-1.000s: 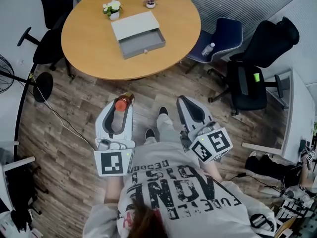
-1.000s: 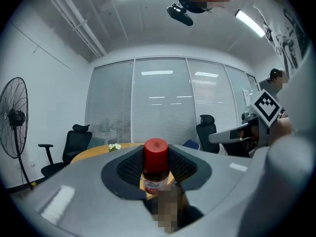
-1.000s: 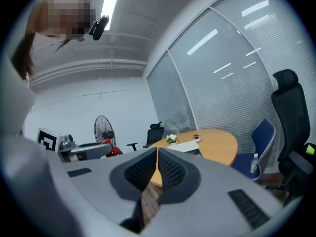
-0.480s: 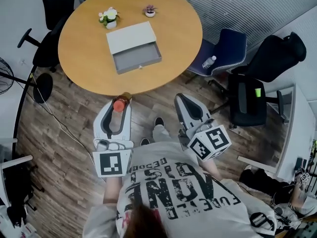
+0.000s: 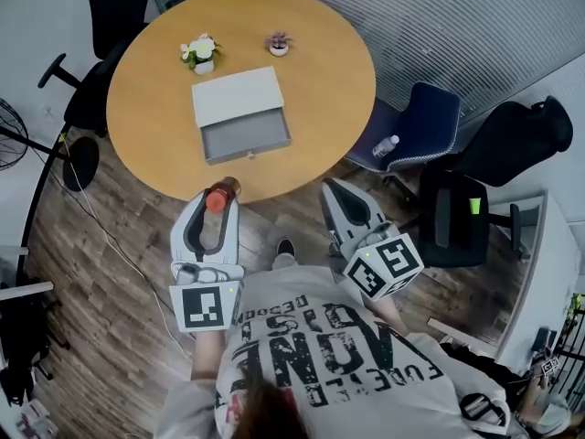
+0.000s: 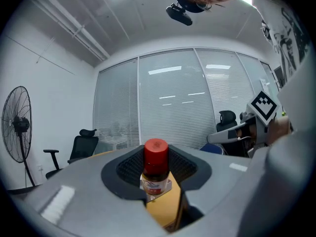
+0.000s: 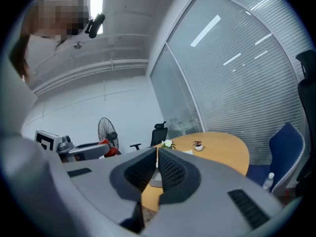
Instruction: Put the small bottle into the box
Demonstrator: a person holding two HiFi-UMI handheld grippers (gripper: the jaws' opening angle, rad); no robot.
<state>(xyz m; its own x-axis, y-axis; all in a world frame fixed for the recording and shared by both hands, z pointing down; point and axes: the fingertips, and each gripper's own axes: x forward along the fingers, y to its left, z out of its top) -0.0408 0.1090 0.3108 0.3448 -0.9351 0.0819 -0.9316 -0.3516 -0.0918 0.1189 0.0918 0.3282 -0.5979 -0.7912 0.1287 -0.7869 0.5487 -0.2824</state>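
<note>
While at table (image 5: 322, 80) edge, small bottle (image 5: 218, 195) in left hand-held gripper (image 5: 216, 203)

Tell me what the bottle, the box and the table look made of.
Bottle: brown, seemingly see-through body, so glass or plastic; glossy red cap, probably plastic.
Box: matte grey flat panels, card or plastic, cannot tell.
Table: smooth, even orange-brown top, wood or wood-look laminate.
</note>
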